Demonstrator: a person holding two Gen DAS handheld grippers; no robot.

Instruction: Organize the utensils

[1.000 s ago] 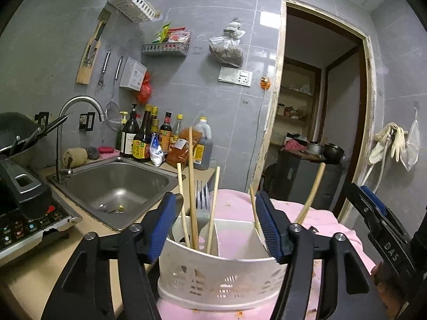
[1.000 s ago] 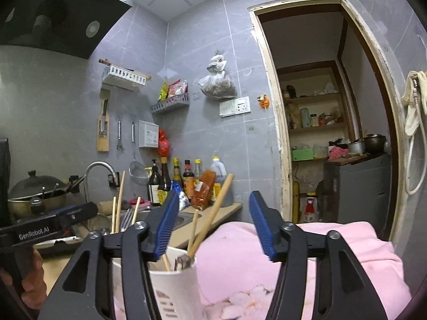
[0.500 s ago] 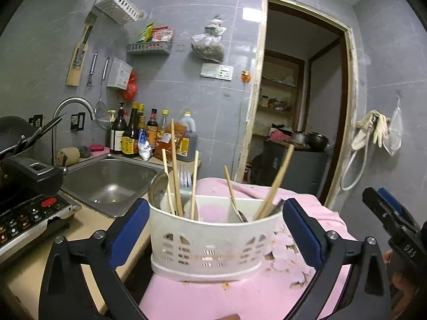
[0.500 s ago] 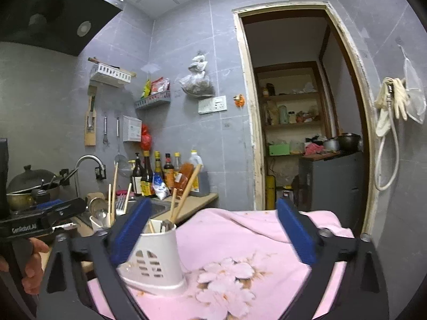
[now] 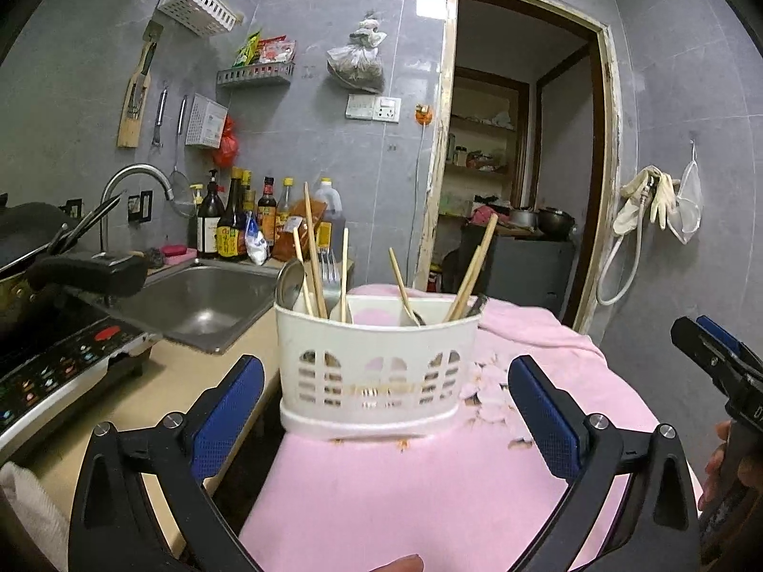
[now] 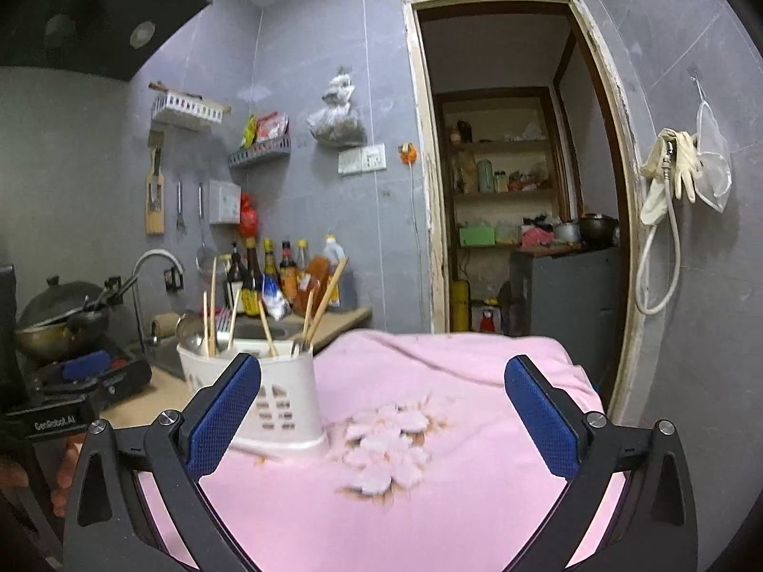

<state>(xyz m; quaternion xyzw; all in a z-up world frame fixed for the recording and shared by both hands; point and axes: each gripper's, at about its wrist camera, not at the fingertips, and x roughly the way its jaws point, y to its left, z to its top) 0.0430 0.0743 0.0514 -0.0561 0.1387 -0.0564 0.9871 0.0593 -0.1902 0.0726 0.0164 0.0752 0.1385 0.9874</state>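
Note:
A white slotted utensil holder (image 5: 379, 367) stands on a pink flowered cloth (image 5: 429, 491). It holds several wooden chopsticks (image 5: 314, 257), a metal spoon (image 5: 289, 281) and a fork (image 5: 330, 269). My left gripper (image 5: 386, 410) is wide open and empty, just in front of the holder. In the right wrist view the holder (image 6: 267, 395) sits left of centre behind the left finger. My right gripper (image 6: 384, 412) is wide open and empty above the cloth (image 6: 405, 476). The right gripper also shows at the right edge of the left wrist view (image 5: 720, 362).
A steel sink (image 5: 200, 300) with a tap, sauce bottles (image 5: 238, 224) and an induction cooker (image 5: 52, 372) with a black pan lie to the left. A doorway (image 5: 515, 181) opens behind. Gloves and a hose (image 5: 644, 209) hang on the right wall.
Both grippers have opened wide and pulled back from the holder, which now stands free on the cloth and looks smaller in both views.

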